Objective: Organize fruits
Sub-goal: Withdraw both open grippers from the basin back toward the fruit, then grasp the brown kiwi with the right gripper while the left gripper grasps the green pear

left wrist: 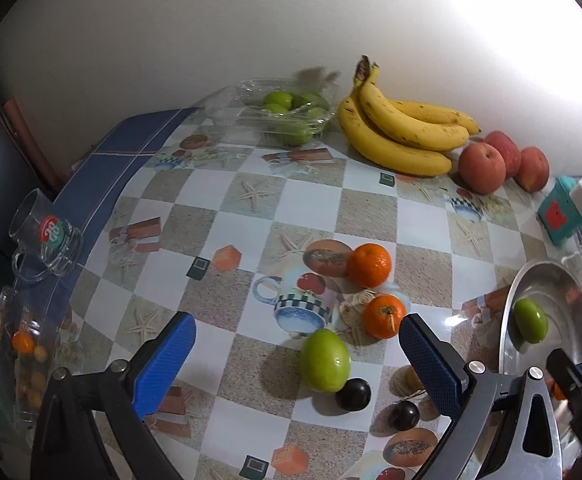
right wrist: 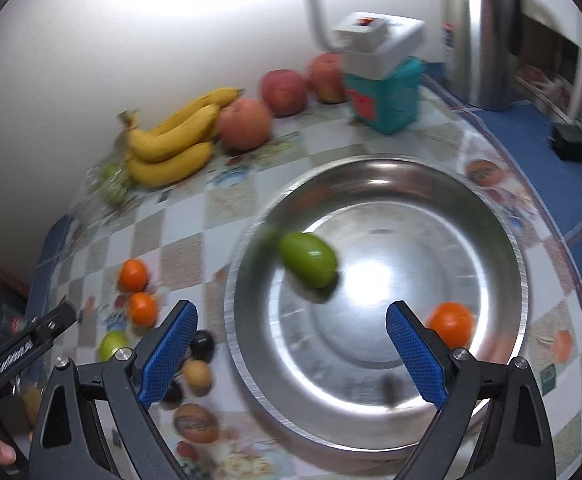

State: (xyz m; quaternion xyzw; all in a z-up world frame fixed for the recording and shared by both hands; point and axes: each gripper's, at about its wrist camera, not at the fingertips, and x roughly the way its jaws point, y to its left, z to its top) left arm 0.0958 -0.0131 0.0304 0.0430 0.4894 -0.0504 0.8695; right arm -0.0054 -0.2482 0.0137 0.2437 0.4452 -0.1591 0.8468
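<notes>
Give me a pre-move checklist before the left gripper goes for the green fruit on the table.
1. Left gripper open: ok, fingers spread wide with nothing between them.
2. Green fruit on the table in front of the gripper: ok, it lies between the finger lines.
3. Room around it: not ok, a dark plum sits right against it and an orange is close behind.
4. Steel bowl has room: ok, only one green fruit and one orange inside.
5. Right gripper out of the way: ok, open and empty over the bowl.
</notes>
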